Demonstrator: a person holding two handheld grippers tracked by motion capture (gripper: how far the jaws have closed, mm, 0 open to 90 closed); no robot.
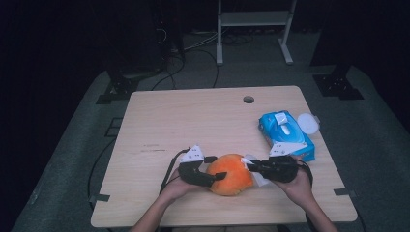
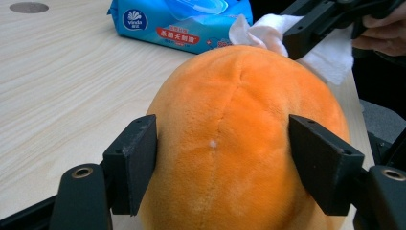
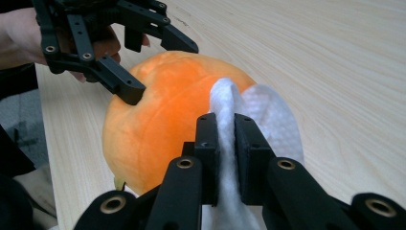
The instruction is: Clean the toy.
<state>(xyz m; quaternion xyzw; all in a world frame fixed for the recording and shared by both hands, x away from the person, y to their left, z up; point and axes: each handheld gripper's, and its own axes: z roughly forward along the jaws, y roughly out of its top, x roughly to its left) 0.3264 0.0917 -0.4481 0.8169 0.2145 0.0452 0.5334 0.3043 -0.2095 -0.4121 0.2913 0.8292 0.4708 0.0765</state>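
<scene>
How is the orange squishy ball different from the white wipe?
The orange plush ball is big, round and fuzzy; the white wipe is thin, crumpled and floppy. The ball sits on the table, squeezed at its sides by the left gripper; the wipe is pinched tight in the right gripper and rests against the ball. Both are soft, and each is held by a gripper.

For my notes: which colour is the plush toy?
Orange; the plush toy shows best in the left gripper view.
</scene>
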